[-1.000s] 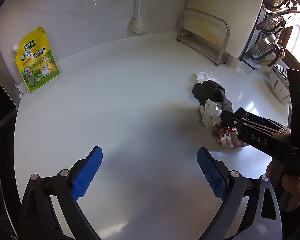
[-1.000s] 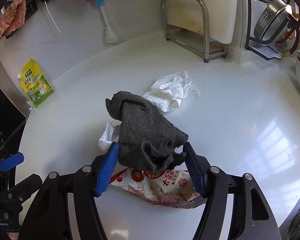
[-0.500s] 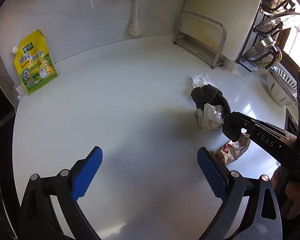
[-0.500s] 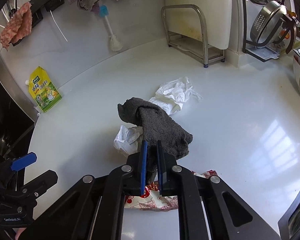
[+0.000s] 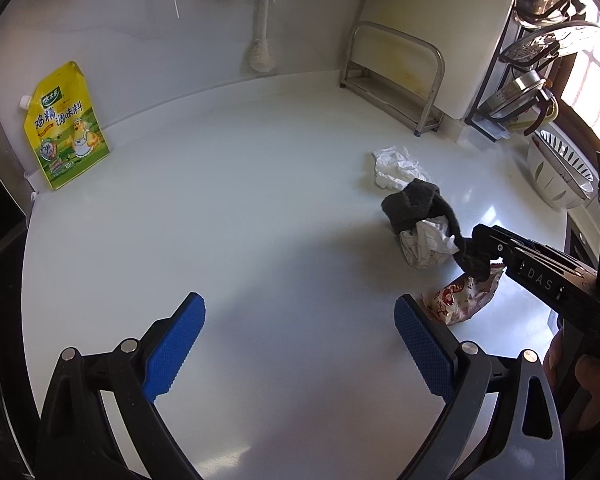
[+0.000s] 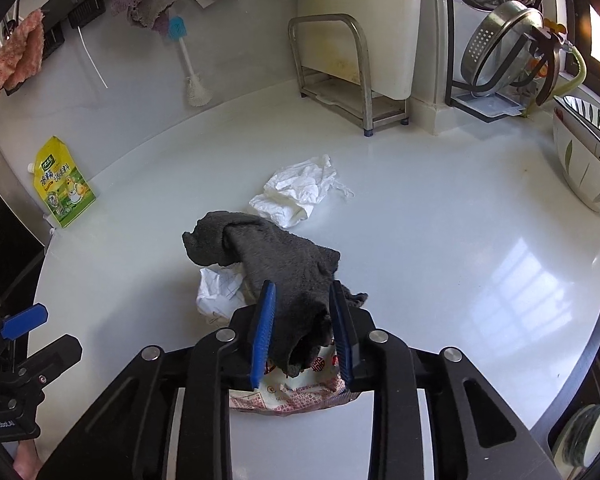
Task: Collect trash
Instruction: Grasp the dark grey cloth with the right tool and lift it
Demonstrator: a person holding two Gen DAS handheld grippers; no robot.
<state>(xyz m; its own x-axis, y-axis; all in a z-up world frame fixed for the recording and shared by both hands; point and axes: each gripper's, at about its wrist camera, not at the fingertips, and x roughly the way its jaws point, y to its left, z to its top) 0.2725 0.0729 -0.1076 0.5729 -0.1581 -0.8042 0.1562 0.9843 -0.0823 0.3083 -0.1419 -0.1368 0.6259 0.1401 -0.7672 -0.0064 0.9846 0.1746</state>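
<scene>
A dark grey cloth (image 6: pixel 268 252) lies draped over a crumpled paper ball (image 6: pixel 218 292) on the white counter. My right gripper (image 6: pixel 302 332) has its jaws partly parted around the cloth's near end, the pads touching it on both sides. A red-and-white snack wrapper (image 6: pixel 296 396) lies under that gripper. A crumpled white tissue (image 6: pixel 296 196) lies just beyond the cloth. In the left wrist view the cloth (image 5: pixel 414 204), paper ball (image 5: pixel 426 244), wrapper (image 5: pixel 462 300) and tissue (image 5: pixel 396 166) sit to the right. My left gripper (image 5: pixel 300 344) is open and empty over bare counter.
A yellow seasoning pouch (image 5: pixel 64 128) leans on the back wall at left. A metal rack (image 6: pixel 340 76) with a cutting board stands at the back. A dish rack (image 6: pixel 508 48) and a leaf-patterned bowl (image 6: pixel 584 160) stand at right. A brush (image 6: pixel 188 68) hangs on the wall.
My right gripper closed tight on the cloth's end, then its jaws parted somewhat and now hold the cloth loosely. The cloth has shifted a little. My left gripper has stayed open.
</scene>
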